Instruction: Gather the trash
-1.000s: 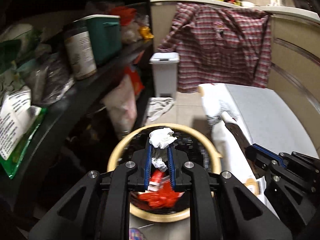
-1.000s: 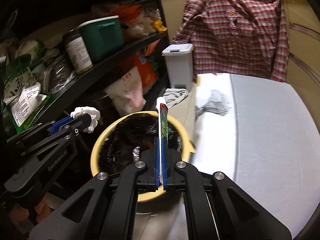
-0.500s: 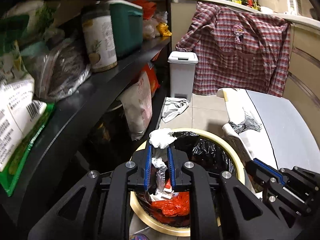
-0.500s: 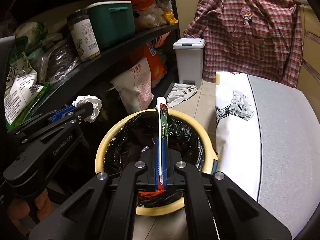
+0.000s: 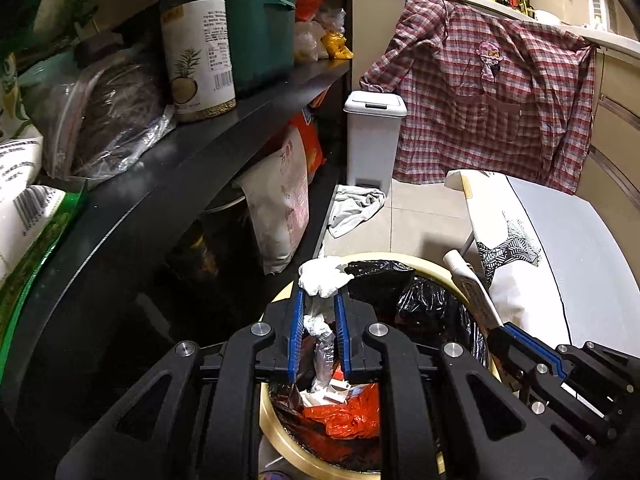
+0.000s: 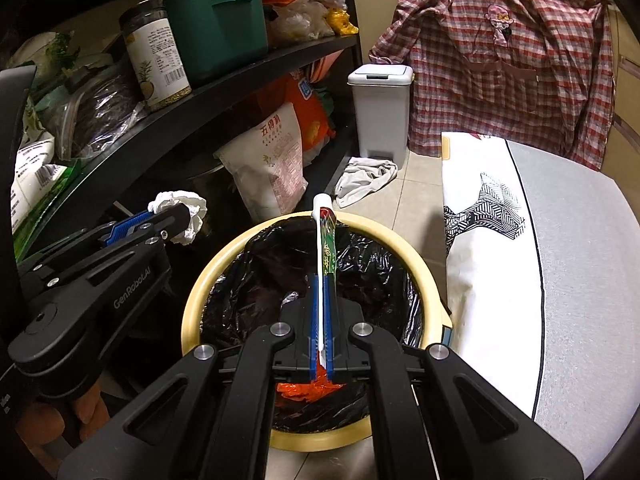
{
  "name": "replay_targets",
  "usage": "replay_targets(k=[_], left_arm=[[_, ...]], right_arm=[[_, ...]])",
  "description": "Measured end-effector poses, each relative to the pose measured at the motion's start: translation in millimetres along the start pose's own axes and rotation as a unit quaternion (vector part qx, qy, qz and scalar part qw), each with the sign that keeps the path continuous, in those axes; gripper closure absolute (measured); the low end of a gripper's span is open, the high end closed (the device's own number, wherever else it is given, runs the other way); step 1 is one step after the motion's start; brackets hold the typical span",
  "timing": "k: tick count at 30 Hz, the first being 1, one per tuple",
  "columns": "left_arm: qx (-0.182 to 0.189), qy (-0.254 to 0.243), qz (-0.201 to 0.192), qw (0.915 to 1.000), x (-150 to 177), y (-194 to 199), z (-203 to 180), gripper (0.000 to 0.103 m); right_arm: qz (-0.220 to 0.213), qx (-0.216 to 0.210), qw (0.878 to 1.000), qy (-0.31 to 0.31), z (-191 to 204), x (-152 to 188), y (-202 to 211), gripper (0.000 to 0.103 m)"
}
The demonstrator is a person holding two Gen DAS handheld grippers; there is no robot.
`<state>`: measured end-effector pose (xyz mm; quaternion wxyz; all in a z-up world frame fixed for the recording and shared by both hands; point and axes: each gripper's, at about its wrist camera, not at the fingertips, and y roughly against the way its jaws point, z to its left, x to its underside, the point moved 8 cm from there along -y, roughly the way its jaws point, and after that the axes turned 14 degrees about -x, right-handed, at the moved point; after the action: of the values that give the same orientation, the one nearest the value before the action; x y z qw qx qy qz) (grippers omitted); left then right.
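Note:
A cream-rimmed trash bin (image 6: 192,312) lined with a black bag stands on the floor, with orange plastic (image 5: 352,416) and other litter inside; its rim also shows in the left wrist view (image 5: 276,436). My left gripper (image 5: 318,292) is shut on a crumpled white tissue (image 5: 322,278) over the bin's left edge; the tissue also shows in the right wrist view (image 6: 184,208). My right gripper (image 6: 322,280) is shut on a flat white tube with green print (image 6: 326,240), held over the bin; it also shows in the left wrist view (image 5: 470,284).
A black shelf (image 5: 168,184) of jars, bags and a green box runs along the left. A white pedal bin (image 6: 380,112), a rag on the floor (image 6: 366,180) and a hanging plaid shirt (image 6: 500,60) lie ahead. A white and grey table (image 6: 560,264) is at the right.
Both grippers have drawn back and up a little with their loads; the bin now sits lower and closer in both views. Neither gripper has opened.

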<state>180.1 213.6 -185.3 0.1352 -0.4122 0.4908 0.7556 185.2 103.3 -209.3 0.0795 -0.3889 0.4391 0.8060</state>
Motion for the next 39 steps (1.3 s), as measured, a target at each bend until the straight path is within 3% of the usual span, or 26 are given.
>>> replay_targets(k=[4, 5, 6, 8, 9, 10, 20, 27, 33, 39], left_arm=[[-0.006, -0.001, 0.007, 1.0, 2, -5, -1, 0.087], [-0.012, 0.002, 0.006, 0.9999, 2, -7, 1, 0.078], [-0.015, 0.003, 0.007, 0.9999, 1, -8, 1, 0.053], [-0.028, 0.012, 0.005, 0.9995, 1, -7, 4, 0.017], [-0.031, 0.015, 0.0, 0.9994, 0, -6, 6, 0.014], [-0.033, 0.013, -0.004, 0.9994, 0, -5, 5, 0.014], [-0.028, 0.001, 0.003, 0.9996, 0, -2, 4, 0.013], [-0.011, 0.01, -0.005, 0.9999, -5, 25, 9, 0.013], [0.002, 0.022, -0.021, 0.9995, -19, 73, 12, 0.013], [0.028, 0.027, -0.081, 0.9959, -38, 149, 2, 0.008]], right_arm=[[0.003, 0.001, 1.0, -0.01, -7, 1, -3, 0.1], [0.004, 0.0, 1.0, -0.014, -9, 1, -4, 0.098], [0.004, -0.001, 1.0, -0.018, -10, 1, -4, 0.096], [0.009, -0.004, 1.0, -0.025, -12, 2, -6, 0.086], [0.01, -0.004, 1.0, -0.027, -13, 2, -7, 0.066], [0.008, -0.001, 1.0, -0.03, -14, 2, -6, 0.049], [-0.001, 0.008, 1.0, -0.023, -14, 1, 3, 0.04], [-0.013, 0.022, 1.0, 0.002, -10, -3, 30, 0.021], [-0.075, 0.049, 0.994, 0.064, -6, -16, 101, 0.008], [-0.18, 0.105, 0.97, 0.122, -8, -30, 212, 0.005]])
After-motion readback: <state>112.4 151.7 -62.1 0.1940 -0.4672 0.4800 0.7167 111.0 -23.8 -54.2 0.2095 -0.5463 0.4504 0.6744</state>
